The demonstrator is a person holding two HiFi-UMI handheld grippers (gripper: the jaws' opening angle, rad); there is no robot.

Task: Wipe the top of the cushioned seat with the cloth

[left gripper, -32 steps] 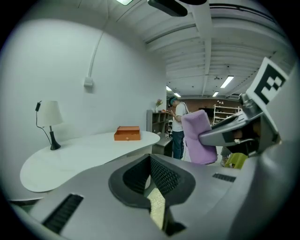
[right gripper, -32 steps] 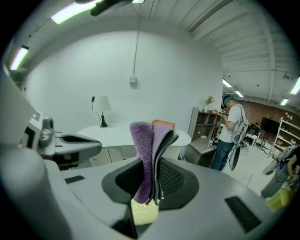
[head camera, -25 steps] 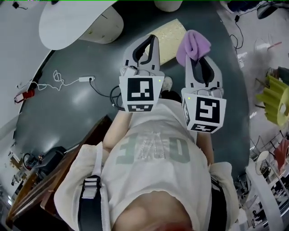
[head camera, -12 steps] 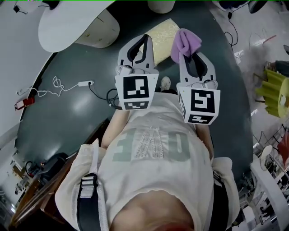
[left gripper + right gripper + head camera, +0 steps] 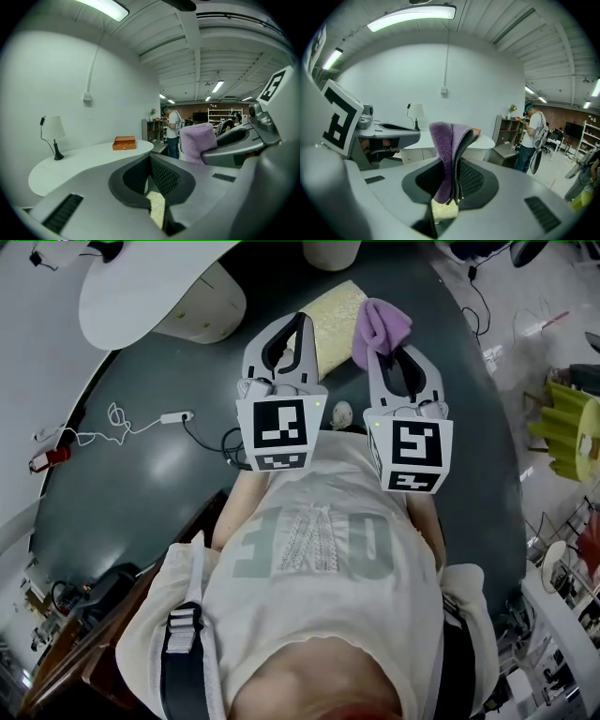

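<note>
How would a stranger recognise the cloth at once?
Find the dark grey floor, then the right gripper held over it. Its jaws pinch a fuzzy purple folded cloth, near the pale yellow cushioned seat; nothing else nearby is purple.

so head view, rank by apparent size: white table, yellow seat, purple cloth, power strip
1. white table
2. yellow seat and purple cloth, about alike; seat partly hidden
3. power strip

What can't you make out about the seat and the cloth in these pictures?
- Cushioned seat: head view, partly covered by the left gripper, right gripper and cloth; gripper views show only a sliver between the fingers.
- Whether the cloth touches the seat: head view looks from above, so contact is unreadable.
- Seat's base: hidden under its top, every view.
</note>
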